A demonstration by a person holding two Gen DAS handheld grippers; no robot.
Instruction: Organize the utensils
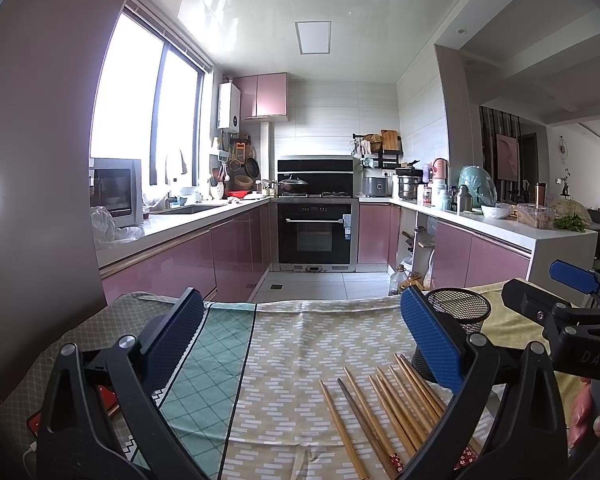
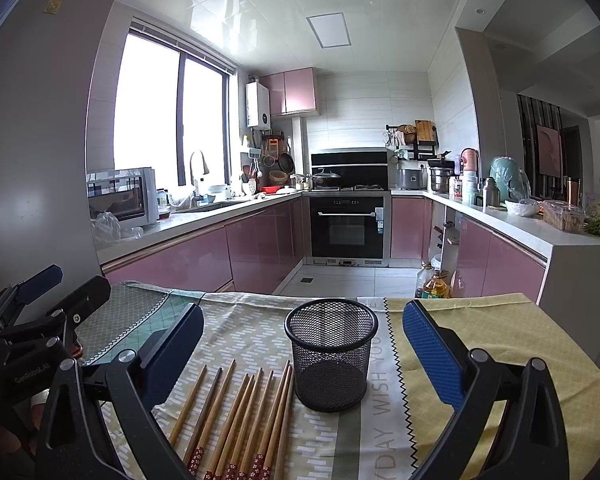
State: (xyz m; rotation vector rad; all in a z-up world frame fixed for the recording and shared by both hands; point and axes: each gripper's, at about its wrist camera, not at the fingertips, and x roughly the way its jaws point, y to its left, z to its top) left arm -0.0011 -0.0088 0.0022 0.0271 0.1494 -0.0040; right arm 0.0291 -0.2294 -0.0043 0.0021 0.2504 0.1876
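Right wrist view: the right claw [image 2: 303,344] is being held spread wide and empty above the cloth-covered surface [image 2: 480,320], framing the mesh holder [image 2: 331,354], probably ahead of a first pick. Chopsticks [image 2: 240,420] are lying flat just beside the holder, side by side, long axes running away from the camera, patterned ends nearest. The left claw [image 1: 302,340] is likewise being held spread, pinching nothing.
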